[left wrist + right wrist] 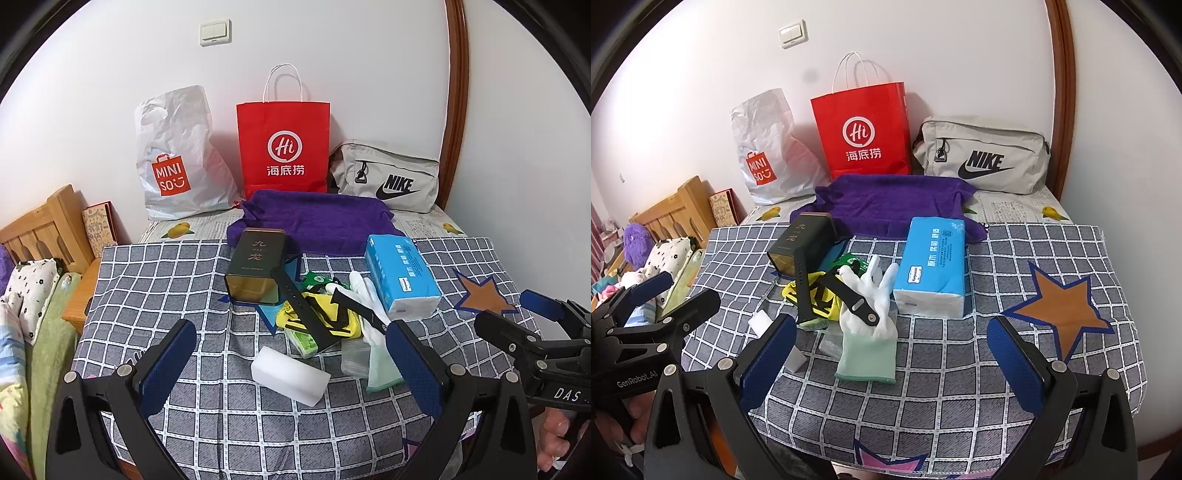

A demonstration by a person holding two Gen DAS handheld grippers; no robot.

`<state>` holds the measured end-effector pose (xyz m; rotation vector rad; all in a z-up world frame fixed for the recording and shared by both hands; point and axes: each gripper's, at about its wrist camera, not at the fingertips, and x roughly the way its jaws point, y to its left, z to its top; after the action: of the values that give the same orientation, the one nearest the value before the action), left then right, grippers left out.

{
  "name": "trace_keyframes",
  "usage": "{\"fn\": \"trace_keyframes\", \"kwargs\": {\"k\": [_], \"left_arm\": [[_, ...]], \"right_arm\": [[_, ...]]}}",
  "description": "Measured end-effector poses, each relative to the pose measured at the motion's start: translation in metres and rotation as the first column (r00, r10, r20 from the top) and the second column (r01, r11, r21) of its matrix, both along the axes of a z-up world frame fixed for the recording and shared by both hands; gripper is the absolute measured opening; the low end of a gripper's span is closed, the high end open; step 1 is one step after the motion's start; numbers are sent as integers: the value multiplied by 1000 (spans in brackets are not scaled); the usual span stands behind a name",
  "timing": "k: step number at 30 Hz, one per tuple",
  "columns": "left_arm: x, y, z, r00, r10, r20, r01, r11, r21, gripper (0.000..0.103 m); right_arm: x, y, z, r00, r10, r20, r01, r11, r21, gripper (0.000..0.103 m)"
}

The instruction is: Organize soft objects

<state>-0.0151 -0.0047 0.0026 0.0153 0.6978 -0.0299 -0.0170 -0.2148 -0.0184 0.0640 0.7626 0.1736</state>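
Above the checked cloth [155, 280], both tools gape over a white glove [866, 321].

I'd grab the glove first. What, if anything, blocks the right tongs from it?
Nothing stands between the open right tongs and the white glove; its green cuff faces them. But a black watch strap lies across its palm.

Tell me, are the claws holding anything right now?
No. The left claw and right claw are both open and empty, above the checkered cloth.
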Motion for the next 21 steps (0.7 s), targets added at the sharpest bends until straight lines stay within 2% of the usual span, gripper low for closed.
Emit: {"fn": "trace_keyframes", "kwargs": {"k": [21], "left_arm": [[-1, 3, 1, 1000, -7, 0, 7, 1000, 4, 103]], "right_arm": [[-2, 1, -1, 1000, 0, 0, 0, 1000, 6, 102]]}}
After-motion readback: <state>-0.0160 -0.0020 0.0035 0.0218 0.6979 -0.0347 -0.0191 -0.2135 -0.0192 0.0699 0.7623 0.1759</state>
